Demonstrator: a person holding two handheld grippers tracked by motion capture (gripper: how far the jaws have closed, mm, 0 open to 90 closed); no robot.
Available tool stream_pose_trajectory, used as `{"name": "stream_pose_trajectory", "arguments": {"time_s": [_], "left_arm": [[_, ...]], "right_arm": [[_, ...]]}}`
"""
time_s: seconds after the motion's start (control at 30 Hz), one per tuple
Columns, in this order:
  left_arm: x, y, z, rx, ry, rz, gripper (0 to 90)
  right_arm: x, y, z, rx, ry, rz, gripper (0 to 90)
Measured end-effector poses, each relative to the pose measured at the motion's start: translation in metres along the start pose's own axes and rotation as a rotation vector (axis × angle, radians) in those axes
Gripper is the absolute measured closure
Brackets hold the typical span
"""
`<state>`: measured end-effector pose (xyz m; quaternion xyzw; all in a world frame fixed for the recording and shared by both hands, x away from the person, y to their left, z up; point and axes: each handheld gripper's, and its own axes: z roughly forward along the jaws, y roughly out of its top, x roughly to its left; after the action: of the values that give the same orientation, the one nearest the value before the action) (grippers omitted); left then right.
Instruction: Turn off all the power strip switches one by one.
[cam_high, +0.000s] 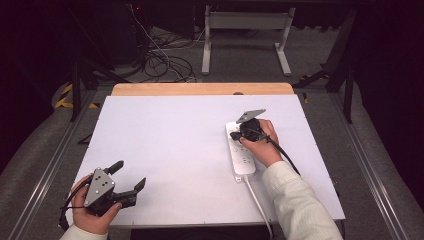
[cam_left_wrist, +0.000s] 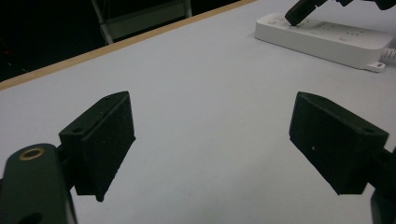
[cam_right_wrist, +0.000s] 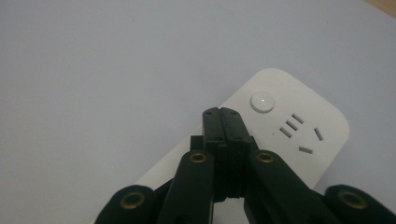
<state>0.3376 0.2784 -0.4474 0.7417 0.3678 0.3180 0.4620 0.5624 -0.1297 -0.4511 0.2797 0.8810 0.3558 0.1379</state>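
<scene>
A white power strip (cam_high: 242, 152) lies on the right half of the white table, its cord running toward the front edge. My right gripper (cam_high: 236, 135) points down at the strip's far end. In the right gripper view its jaws are pressed flat together with nothing between them, and my right gripper (cam_right_wrist: 221, 112) has its tips just short of the round button (cam_right_wrist: 262, 102) on the power strip (cam_right_wrist: 299, 130). My left gripper (cam_high: 129, 174) rests in a hand at the table's front left. Its jaws stand wide apart over bare table, left gripper (cam_left_wrist: 212, 140) holding nothing. The power strip (cam_left_wrist: 327, 39) lies far off.
The white table surface (cam_high: 170, 145) has a wooden strip (cam_high: 200, 89) along its far edge. Beyond it, on the floor, stand a white frame (cam_high: 247, 30) and a tangle of cables (cam_high: 160, 60). The strip's white cord (cam_high: 257, 200) trails off the front edge.
</scene>
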Motion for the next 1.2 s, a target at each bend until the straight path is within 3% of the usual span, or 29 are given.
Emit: {"name": "stream_pose_trajectory", "arguments": {"time_s": [0.37,0.73,1.1,1.13,1.2], "left_arm": [[-0.001,0.000,0.000,0.001,-0.004,-0.007,14.6],[-0.001,0.000,0.000,-0.001,-0.003,-0.008,14.6],[0.000,0.000,0.000,0.000,-0.006,-0.007,14.6],[0.000,0.000,0.000,-0.001,-0.006,-0.008,14.6],[0.000,0.000,0.000,0.000,-0.008,-0.008,14.6]], "right_arm": [[-0.001,-0.002,0.002,0.007,0.008,0.022,90.0],[0.006,0.000,0.002,0.025,-0.035,-0.001,90.0],[0.000,0.000,0.001,0.030,-0.014,0.033,90.0],[0.000,0.002,-0.003,0.017,-0.028,0.010,90.0],[0.001,0.004,-0.010,-0.075,0.009,0.018,90.0]]}}
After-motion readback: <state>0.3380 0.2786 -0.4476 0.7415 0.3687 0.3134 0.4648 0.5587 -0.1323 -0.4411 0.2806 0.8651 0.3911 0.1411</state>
